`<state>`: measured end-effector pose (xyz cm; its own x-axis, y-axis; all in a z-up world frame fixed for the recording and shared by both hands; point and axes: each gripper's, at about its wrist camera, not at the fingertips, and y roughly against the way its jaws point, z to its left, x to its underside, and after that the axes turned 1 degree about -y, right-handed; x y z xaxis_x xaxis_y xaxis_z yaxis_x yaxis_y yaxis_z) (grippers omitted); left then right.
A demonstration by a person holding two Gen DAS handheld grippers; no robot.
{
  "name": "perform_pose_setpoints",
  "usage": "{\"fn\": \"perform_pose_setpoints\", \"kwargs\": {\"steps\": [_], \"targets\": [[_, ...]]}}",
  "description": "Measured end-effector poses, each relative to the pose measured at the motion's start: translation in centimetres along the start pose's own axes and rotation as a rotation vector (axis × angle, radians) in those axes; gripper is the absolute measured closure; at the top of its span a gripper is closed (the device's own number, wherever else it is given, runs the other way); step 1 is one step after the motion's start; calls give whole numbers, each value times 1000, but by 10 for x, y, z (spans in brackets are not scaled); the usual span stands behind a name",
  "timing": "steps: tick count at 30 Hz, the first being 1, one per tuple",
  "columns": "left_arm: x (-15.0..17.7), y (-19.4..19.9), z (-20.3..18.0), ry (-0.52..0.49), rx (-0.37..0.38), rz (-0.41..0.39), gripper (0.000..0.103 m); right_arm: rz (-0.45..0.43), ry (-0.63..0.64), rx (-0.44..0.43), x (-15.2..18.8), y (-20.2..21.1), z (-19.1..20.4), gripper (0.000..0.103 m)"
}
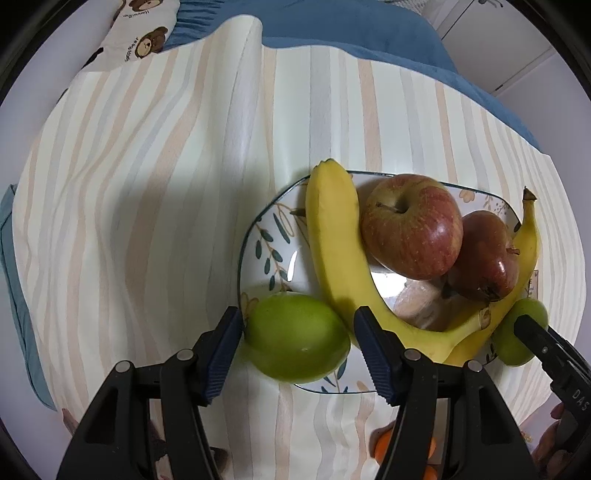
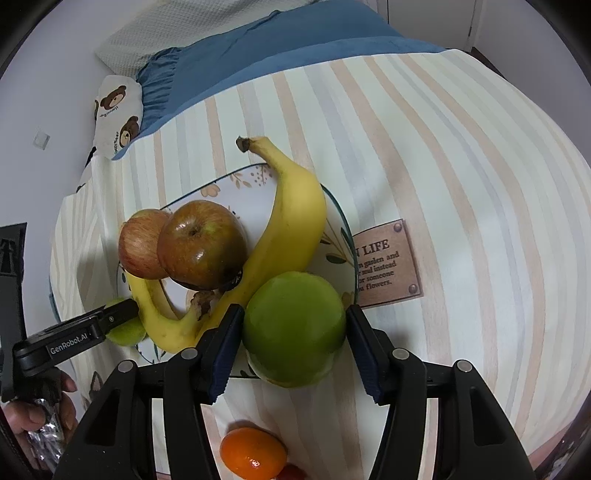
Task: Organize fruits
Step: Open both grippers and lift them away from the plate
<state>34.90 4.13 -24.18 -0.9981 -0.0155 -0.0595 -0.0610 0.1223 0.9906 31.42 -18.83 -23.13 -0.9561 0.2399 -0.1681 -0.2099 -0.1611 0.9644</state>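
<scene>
A floral plate (image 1: 269, 236) holds two bananas (image 1: 332, 251), a red apple (image 1: 412, 227) and a darker red apple (image 1: 487, 258). My left gripper (image 1: 299, 332) points down at the plate's near left rim, shut on a green apple (image 1: 295, 338). A second green apple (image 2: 293, 328) rests on the plate's (image 2: 236, 192) near right rim beside a banana (image 2: 291, 221). My right gripper (image 2: 293, 332) straddles this apple, open, with a sliver of gap at its right pad. Each gripper's finger also shows in the other's view.
The plate sits on a striped cloth (image 1: 147, 184) with a brown label (image 2: 388, 262) to its right. An orange (image 2: 253, 458) and a small red fruit (image 2: 291, 472) lie on the cloth near me. Blue bedding (image 2: 258, 55) and a bear-print pillow (image 1: 140, 33) lie beyond.
</scene>
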Motion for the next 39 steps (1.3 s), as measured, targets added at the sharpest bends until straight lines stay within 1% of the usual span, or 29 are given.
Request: {"fn": "perform_pose_setpoints", "kwargs": {"steps": [4, 10, 12, 13, 14, 15, 16, 17, 18, 19, 22, 24, 28, 33, 39], "targets": [[5, 13, -3, 0, -13, -25, 42, -13, -1, -5, 0, 9, -1, 34], [16, 27, -9, -20, -31, -57, 42, -26, 11, -2, 2, 20, 1, 33], [22, 32, -9, -14, -26, -68, 39, -33, 13, -2, 4, 23, 2, 29], [26, 37, -10, -10, -21, -76, 34, -36, 14, -4, 6, 26, 2, 28], [29, 39, -10, -10, -19, -84, 28, -39, 14, -6, 8, 28, 3, 26], [33, 43, -11, -13, -23, -97, 25, -40, 15, -7, 10, 30, 3, 23], [38, 47, -13, -21, -37, -115, 19, -43, 17, -4, 13, 33, 3, 21], [41, 52, -14, -30, -50, -132, 14, -47, 22, 0, 15, 35, 3, 16], [47, 56, -16, -44, -64, -151, 12, -52, 30, 6, 18, 38, 4, 11], [54, 58, -18, -55, -78, -166, 7, -60, 45, 17, 22, 41, 6, 9], [70, 66, -25, -71, -96, -200, 6, -82, 94, 63, 34, 48, 12, 6], [79, 71, -28, -75, -98, -214, 2, -100, 126, 88, 41, 53, 15, 5], [92, 85, -33, -72, -106, -260, 2, -146, 186, 133, 57, 69, 26, 3], [108, 113, -37, -75, -114, -326, 2, -206, 212, 153, 72, 93, 28, 3], [129, 142, -46, -82, -104, -393, 2, -274, 218, 152, 84, 127, 27, 3]]}}
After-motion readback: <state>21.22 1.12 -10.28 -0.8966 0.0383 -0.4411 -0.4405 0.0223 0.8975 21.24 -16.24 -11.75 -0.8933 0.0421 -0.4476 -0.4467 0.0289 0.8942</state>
